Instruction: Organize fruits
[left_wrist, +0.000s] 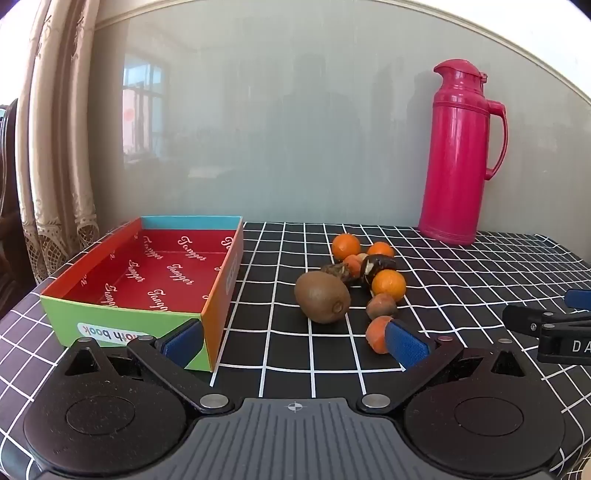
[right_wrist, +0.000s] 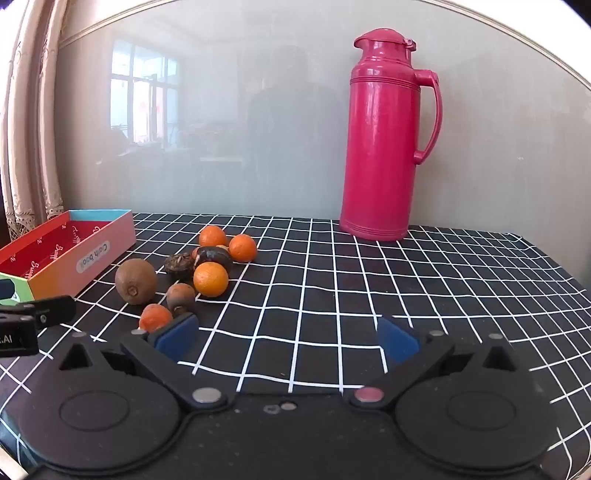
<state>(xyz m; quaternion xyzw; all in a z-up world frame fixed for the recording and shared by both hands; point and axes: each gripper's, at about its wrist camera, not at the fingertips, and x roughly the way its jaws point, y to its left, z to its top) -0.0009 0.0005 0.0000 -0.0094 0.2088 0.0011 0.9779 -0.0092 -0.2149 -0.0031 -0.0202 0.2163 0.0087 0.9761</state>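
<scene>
A pile of fruit lies on the black checked tablecloth (left_wrist: 461, 280): a brown kiwi (left_wrist: 322, 297), several small oranges (left_wrist: 388, 283), dark wrinkled fruits (left_wrist: 376, 266) and a small brown one (left_wrist: 381, 305). An open cardboard box (left_wrist: 147, 280) with a red inside stands empty to the left of them. My left gripper (left_wrist: 295, 343) is open low over the cloth, box corner by its left pad, an orange (left_wrist: 376, 334) behind its right pad. In the right wrist view the kiwi (right_wrist: 135, 281) and oranges (right_wrist: 210, 279) sit ahead left. My right gripper (right_wrist: 288, 338) is open over bare cloth.
A tall pink thermos jug (left_wrist: 460, 155) stands at the back right of the table (right_wrist: 443, 277), against a glossy grey wall. A beige curtain (left_wrist: 55, 147) hangs at the left. The other gripper shows at the frame edge in each view.
</scene>
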